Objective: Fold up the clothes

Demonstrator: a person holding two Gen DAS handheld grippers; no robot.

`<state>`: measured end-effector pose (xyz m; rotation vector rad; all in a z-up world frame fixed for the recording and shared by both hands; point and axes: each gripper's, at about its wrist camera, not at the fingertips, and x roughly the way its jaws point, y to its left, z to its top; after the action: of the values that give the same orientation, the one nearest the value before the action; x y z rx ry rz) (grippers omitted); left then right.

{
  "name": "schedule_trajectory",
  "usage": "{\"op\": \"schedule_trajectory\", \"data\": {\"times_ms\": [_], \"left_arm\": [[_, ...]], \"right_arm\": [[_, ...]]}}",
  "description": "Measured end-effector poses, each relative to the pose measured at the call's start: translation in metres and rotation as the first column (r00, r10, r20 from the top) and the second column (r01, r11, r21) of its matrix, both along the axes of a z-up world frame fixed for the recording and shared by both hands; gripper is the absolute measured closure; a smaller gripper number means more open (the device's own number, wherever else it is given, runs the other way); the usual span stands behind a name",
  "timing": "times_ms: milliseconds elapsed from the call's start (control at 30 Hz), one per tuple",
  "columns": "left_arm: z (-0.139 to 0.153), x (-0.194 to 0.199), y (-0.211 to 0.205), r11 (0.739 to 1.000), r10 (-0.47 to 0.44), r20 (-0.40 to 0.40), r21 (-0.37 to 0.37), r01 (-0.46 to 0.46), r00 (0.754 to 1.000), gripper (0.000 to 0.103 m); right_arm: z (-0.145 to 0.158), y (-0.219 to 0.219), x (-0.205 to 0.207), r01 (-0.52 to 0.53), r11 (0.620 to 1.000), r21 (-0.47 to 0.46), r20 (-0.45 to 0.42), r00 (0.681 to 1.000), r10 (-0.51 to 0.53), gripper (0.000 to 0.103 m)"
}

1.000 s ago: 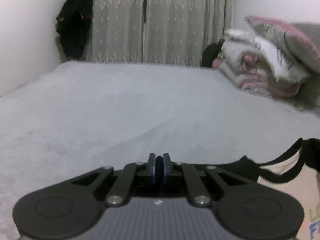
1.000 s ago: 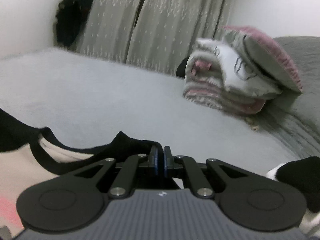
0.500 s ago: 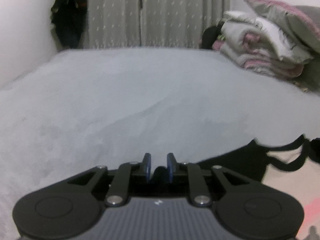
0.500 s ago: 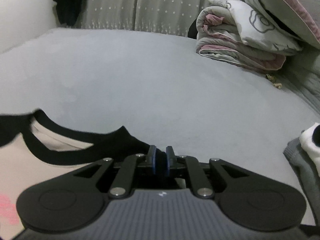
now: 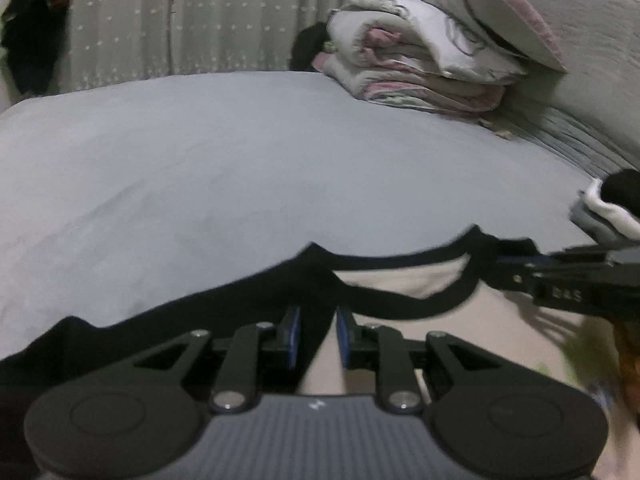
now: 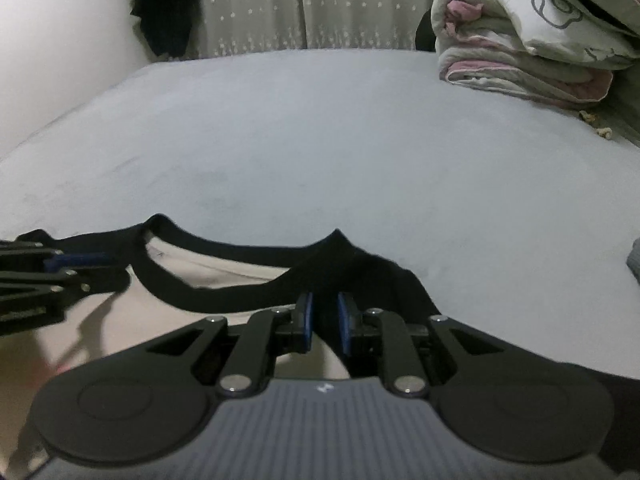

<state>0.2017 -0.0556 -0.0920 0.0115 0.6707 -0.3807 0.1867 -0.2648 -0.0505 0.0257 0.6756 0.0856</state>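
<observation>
A cream T-shirt [image 5: 404,282] with a black collar and black sleeves lies spread on the grey bed [image 5: 240,152]. My left gripper [image 5: 317,316] sits at its left shoulder. The jaws stand a little apart, with loose black fabric in the gap. At the other shoulder of the shirt [image 6: 224,270], my right gripper [image 6: 325,304] is also slightly open over black cloth. Each gripper shows in the other's view: the right one [image 5: 508,262] at the collar's right end, the left one [image 6: 86,258] at its left end.
A folded quilt stack [image 6: 520,52] under a pillow [image 5: 480,12] sits at the far right of the bed. White and black clothes [image 5: 604,204] lie at the right edge. A dark garment [image 6: 168,8] hangs by the curtain [image 5: 180,20]. A wall [image 6: 60,60] runs along the left.
Both grippers came down to the bed with the shirt's shoulders. Their jaws, shut on the fabric a second ago, now stand apart, and the shirt lies flat.
</observation>
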Motion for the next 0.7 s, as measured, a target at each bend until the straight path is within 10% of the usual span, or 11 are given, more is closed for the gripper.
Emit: {"op": "schedule_trajectory", "data": {"times_ms": [300,700], "left_arm": [[0.009,0.023,0.001,0.993,0.114,-0.023,-0.026,-0.114,0.993,0.08],[0.036,-0.082,0.024,0.996,0.029,0.003,-0.082,-0.029,1.0,0.061]], "right_arm": [[-0.001,-0.001,0.016,0.066,0.997,-0.051,0.041,0.997,-0.064,0.067],[0.028,-0.003,-0.054,0.096,0.994,0.055,0.003,0.995,-0.097,0.057]]}}
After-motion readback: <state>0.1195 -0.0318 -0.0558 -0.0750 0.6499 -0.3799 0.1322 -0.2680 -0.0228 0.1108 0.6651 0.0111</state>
